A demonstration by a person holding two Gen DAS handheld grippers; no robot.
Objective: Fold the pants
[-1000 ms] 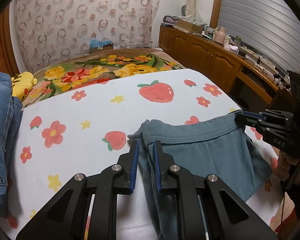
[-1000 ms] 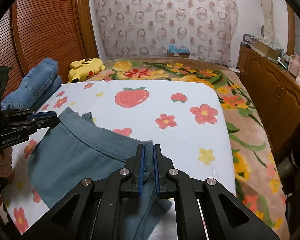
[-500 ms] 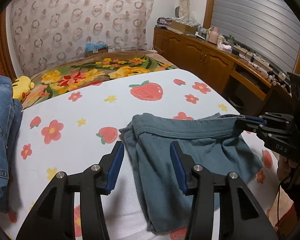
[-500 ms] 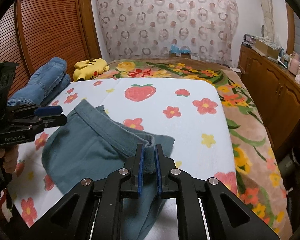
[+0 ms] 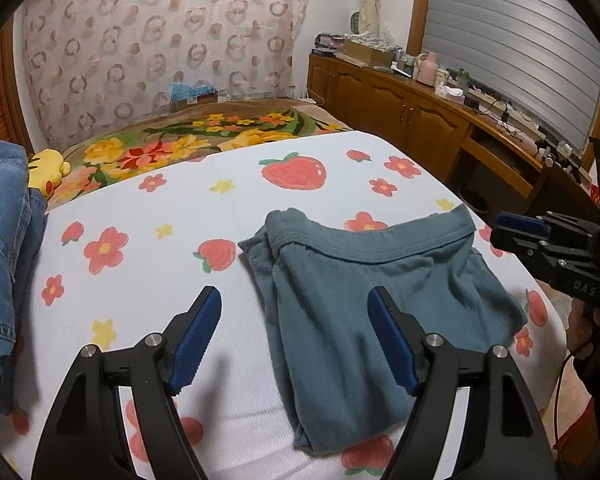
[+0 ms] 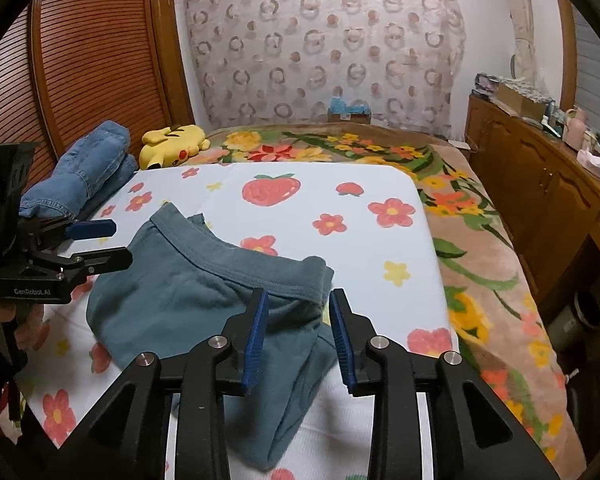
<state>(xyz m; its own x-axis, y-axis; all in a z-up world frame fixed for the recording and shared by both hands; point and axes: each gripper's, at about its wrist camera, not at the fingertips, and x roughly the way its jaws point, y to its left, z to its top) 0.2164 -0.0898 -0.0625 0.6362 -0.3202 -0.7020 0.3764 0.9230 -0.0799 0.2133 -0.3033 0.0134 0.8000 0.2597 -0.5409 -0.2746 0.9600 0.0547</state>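
Pants [image 5: 364, 304] folded, flat on strawberry sheet [image 5: 148, 280], waistband at far edge. Left gripper [image 5: 294, 340] jaws wide apart, just opened, nothing clamped; cloth below gap, pads clear. Right gripper [image 6: 298, 334] jaws part open, just released, near waistband's right corner, not pinching. Step: release after fold. Next, likely: regrip near edge for another fold, or smooth bunched left corner.
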